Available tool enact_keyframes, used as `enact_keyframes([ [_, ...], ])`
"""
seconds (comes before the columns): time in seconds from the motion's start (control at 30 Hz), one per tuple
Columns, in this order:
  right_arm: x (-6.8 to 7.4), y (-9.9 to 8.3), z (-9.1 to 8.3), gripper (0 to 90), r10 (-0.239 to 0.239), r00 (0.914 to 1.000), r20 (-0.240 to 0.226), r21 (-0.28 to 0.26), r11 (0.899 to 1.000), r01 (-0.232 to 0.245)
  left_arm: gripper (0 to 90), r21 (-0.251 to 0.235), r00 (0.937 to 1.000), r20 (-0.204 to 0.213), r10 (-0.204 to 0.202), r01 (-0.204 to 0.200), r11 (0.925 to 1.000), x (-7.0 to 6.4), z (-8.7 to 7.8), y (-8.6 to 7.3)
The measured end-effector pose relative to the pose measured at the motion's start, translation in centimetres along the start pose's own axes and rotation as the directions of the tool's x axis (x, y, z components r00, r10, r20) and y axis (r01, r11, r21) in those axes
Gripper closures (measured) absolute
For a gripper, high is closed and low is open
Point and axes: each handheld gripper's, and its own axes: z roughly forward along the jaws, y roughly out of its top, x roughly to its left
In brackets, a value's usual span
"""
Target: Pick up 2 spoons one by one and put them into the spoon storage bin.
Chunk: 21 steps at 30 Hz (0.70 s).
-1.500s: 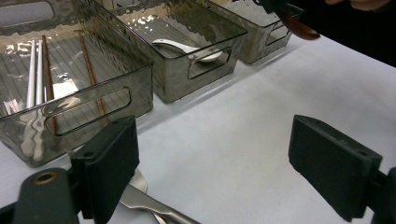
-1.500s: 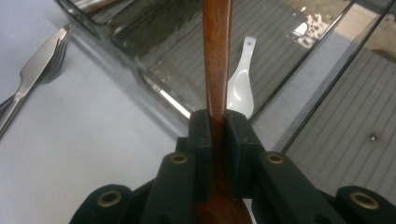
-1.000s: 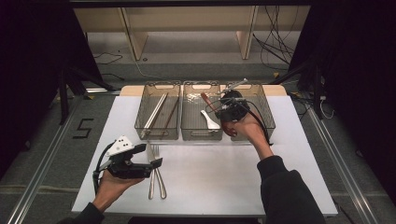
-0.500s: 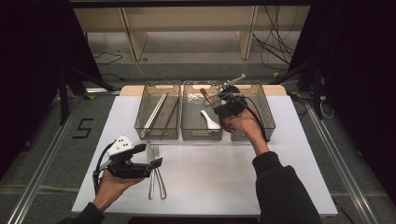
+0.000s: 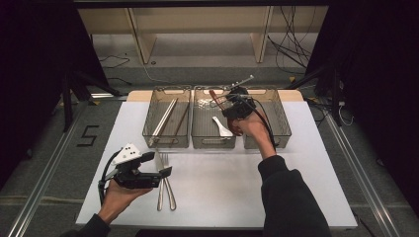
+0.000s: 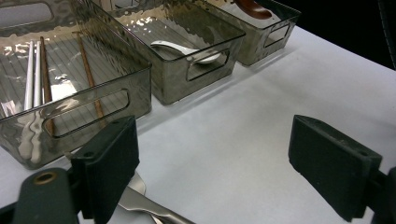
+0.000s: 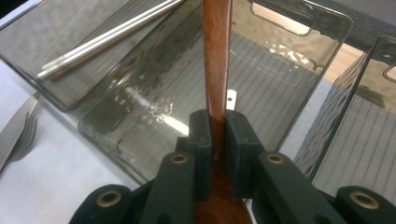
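My right gripper (image 5: 232, 106) (image 7: 217, 119) is shut on the handle of a brown wooden spoon (image 5: 214, 98) (image 7: 217, 60). It holds the spoon above the middle clear bin (image 5: 212, 143) (image 7: 116, 140), handle pointing away and left. A white spoon (image 5: 221, 126) (image 6: 184, 49) lies in that bin. My left gripper (image 5: 159, 164) (image 6: 233, 158) hovers open and holding nothing at the front left, just over two metal forks (image 5: 165, 190) (image 6: 149, 205) lying on the white table (image 5: 222, 192).
The left bin (image 5: 148, 133) (image 6: 93, 105) holds chopsticks (image 5: 165, 118) (image 6: 35, 70) (image 7: 107, 32). The right bin (image 5: 281, 118) (image 7: 355, 93) stands beside my right hand. A fork (image 7: 18, 135) shows at the left edge of the right gripper view.
My right gripper has shifted slightly left and away with the wooden spoon, from over the right bin toward the middle bin. The left gripper has stayed still.
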Motion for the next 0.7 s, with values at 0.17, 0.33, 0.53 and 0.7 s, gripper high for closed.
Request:
enact_keyframes([
  [0.17,-0.1,0.4,0.7,82.2,0.015,0.9999,0.006,0.002,1.000,-0.016,15.7,-0.001,1.0000,0.002,-0.001,0.001,1.0000,0.0,0.0,0.0],
  [0.33,-0.1,0.9,1.5,82.2,0.025,0.9995,0.018,0.007,1.000,-0.025,15.7,-0.001,1.0000,0.005,0.001,-0.001,1.0000,0.0,0.0,0.0],
  [0.53,-0.2,1.3,2.3,82.0,0.040,0.9988,0.029,0.016,0.999,-0.041,15.7,-0.004,1.0000,0.007,0.000,0.000,1.0000,0.0,0.0,0.0],
  [0.7,-0.3,1.6,2.7,82.0,0.057,0.9978,0.032,0.013,0.998,-0.058,15.7,-0.003,1.0000,0.009,0.001,-0.001,1.0000,-0.1,0.0,0.0],
])
